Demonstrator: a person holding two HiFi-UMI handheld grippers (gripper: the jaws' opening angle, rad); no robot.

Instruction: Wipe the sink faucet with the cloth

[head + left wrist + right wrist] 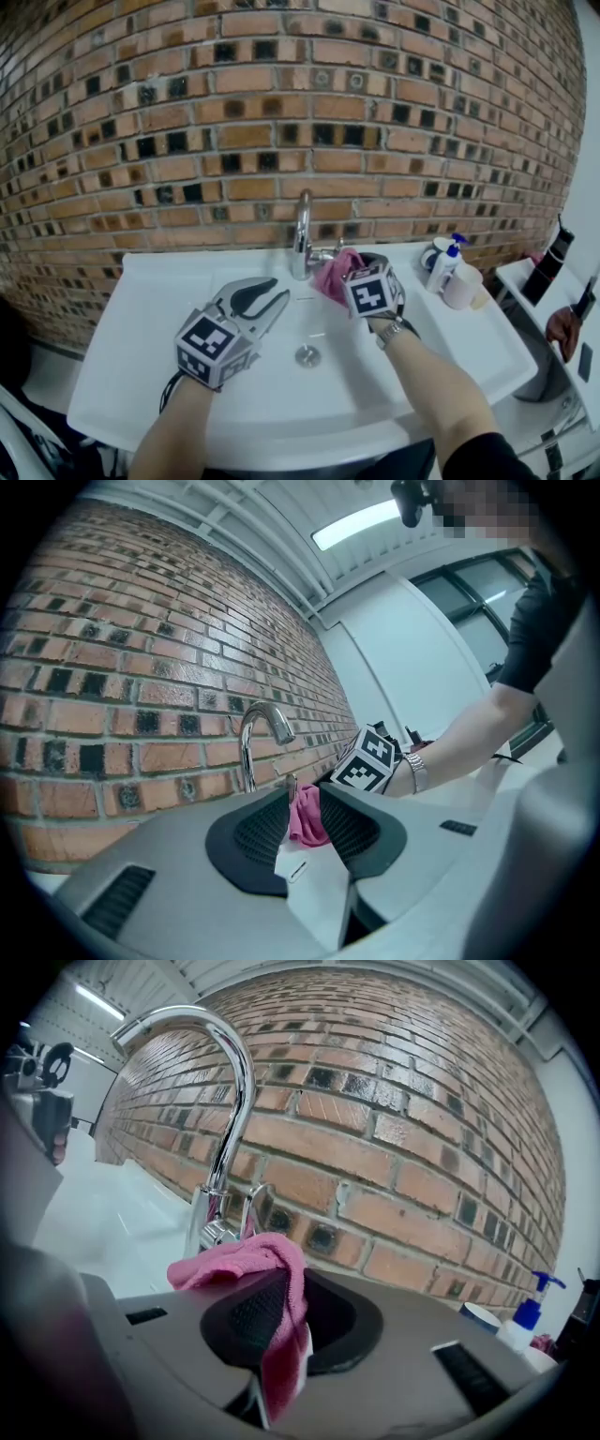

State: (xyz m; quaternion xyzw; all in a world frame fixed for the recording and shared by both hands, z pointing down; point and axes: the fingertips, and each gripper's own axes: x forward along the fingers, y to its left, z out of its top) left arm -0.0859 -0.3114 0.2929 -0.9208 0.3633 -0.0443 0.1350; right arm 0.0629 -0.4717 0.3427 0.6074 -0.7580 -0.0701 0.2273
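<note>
A chrome gooseneck faucet [302,234] stands at the back of the white sink [141,384]. My right gripper [352,274] is shut on a pink cloth [333,275], which sits against the faucet's base on its right side. The right gripper view shows the cloth [253,1255] draped over the left jaw and pinched between both jaws, with the faucet [230,1101] just beyond. My left gripper [267,302] hovers over the basin left of the faucet, open and holding nothing. In the left gripper view the faucet [251,742] and the cloth [306,822] show through the gap between the jaws.
A blue-pump soap bottle [444,262], a white cup [461,287] and a round tin [432,253] stand on the sink's right rear corner. The drain [307,355] lies mid-basin. A brick wall [281,112] rises right behind the faucet. A side shelf with a black bottle [548,267] is at right.
</note>
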